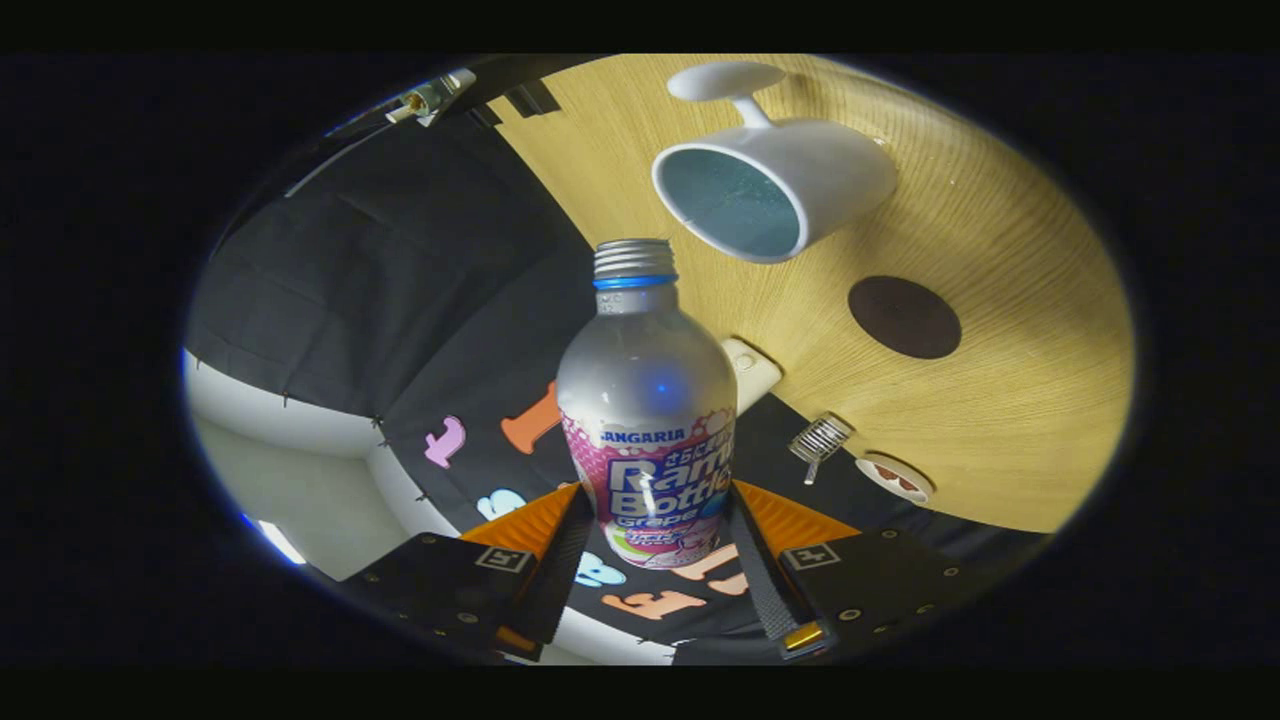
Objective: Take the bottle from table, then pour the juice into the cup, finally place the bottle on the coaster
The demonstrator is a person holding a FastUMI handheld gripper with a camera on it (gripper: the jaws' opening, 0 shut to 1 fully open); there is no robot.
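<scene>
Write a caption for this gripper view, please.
Tool shut on capped bottle, tilted towards white cup beside dark coaster.

Pale wood-grain counter [1000, 400] | black cloth booth wall [380, 300] beside it | white wall [290, 480] beyond the cloth

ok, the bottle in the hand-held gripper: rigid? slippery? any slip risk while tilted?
The bottle looks like metal, so probably rigid under the hand-held gripper, whose fingers press its lower body from both sides. Its glossy printed wrap may be slick. Gripped low and tilted, it could pivot toward the cup.
</scene>
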